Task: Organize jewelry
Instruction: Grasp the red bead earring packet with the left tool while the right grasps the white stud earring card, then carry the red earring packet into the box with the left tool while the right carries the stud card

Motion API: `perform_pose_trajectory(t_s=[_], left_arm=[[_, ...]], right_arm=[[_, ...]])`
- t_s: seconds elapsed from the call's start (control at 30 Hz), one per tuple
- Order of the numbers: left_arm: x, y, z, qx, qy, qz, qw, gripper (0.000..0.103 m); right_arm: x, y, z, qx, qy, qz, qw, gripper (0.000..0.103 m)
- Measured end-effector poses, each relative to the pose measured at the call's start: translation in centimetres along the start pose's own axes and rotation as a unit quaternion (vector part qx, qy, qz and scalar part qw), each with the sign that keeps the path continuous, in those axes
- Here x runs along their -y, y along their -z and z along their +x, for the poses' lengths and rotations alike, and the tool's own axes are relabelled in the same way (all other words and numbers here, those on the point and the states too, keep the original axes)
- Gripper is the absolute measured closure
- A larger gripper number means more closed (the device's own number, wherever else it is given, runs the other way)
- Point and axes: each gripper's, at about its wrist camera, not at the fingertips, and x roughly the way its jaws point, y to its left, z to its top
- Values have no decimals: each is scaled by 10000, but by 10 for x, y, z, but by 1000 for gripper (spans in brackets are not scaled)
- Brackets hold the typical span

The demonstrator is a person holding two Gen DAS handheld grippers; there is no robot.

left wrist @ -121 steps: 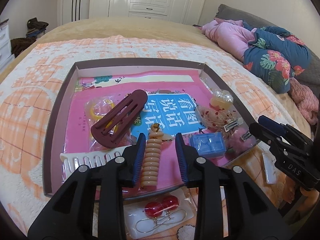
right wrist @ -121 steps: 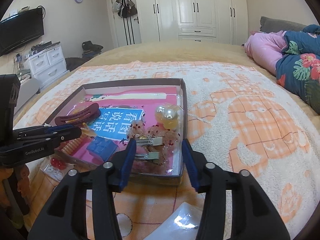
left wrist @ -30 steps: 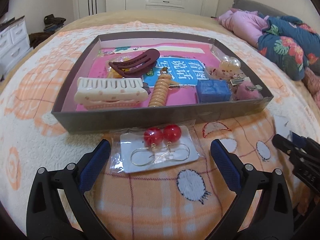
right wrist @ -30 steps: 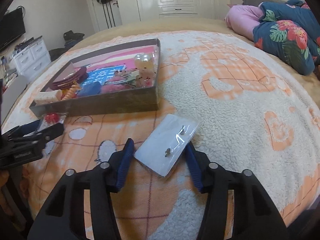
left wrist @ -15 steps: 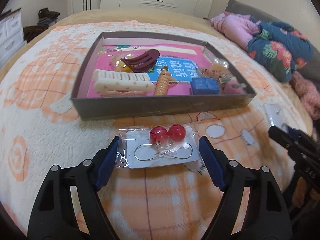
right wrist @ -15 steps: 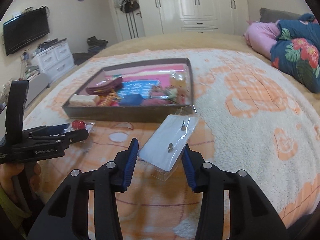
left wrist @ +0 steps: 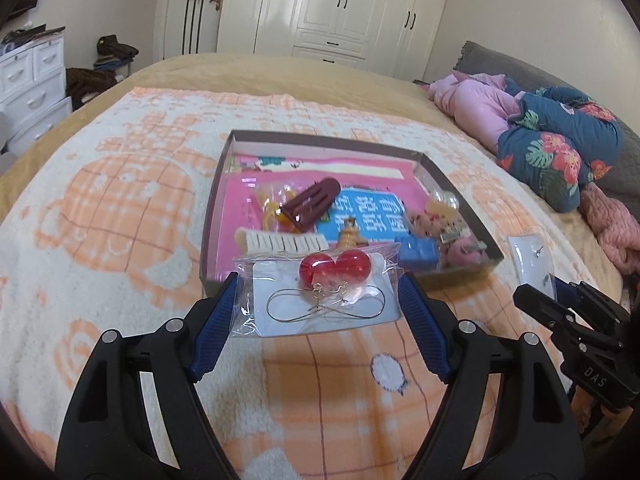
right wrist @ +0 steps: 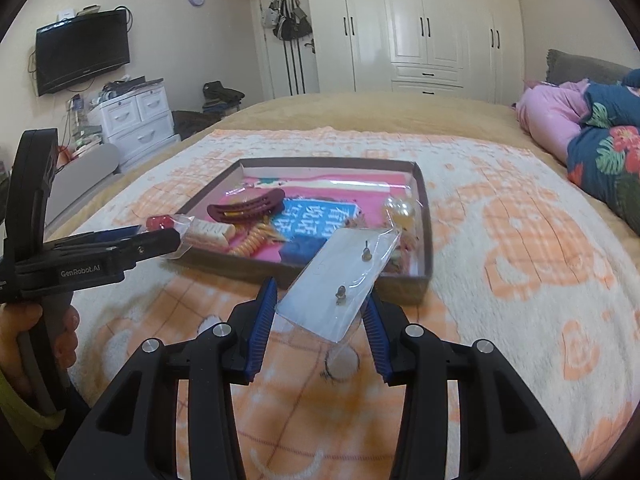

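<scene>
The red earrings (left wrist: pixel 334 267), sealed in a clear bag (left wrist: pixel 320 292) on a white card, hung above the blanket (left wrist: pixel 120 216), pinched by the bag's two side edges between the blue pads of the left gripper (left wrist: pixel 318 314). The bag sat level, just in front of the near wall of the tray (left wrist: pixel 216 200). The right gripper (right wrist: pixel 320 316) squeezed a second bag (right wrist: pixel 340 284) holding a white card with two small stud earrings (right wrist: pixel 365 255); this bag tilted up and to the right, also clear of the blanket and near the tray's front corner. Inside the tray lay a dark red hair clip (left wrist: pixel 312 202), a cream comb (left wrist: pixel 280 242), a blue box (left wrist: pixel 418 252) and a pink book (left wrist: pixel 248 200). The tray rested on the orange and white blanket spread over the bed (right wrist: pixel 360 108). In the right view, a hand (right wrist: pixel 36 340) gripped the left gripper's handle.
</scene>
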Motion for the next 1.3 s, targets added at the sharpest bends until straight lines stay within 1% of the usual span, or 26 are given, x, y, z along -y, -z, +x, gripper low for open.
perform_pose_trajectory(t_s=[0.2,0.43,0.63,0.8,0.93,1.13,1.3], left_arm=[[0,-16,6,123,-79,58,9999,33],[-6,-31,21,92,-162,22,9998,33],[-8,-41,37,80,-213,46,9997,33],[-10,-41,54,-39,-278,52,9996,33],[-12,-41,63,-69,-241,54,9997,33],[-10,-46,71,-45,-241,121,9996,32],[-11,-47,77,-75,-222,127,9996,32]], right_arm=[[-2,-18,16,70,-10,-141,9999,62],[2,-34,37,90,80,-200,9997,62],[13,-43,63,-11,227,-132,9997,62],[19,-44,86,-213,264,-59,9994,62],[24,-42,99,-353,285,0,9990,62],[21,-41,107,-406,269,-54,9988,61],[13,-39,111,-498,140,-224,9984,60]])
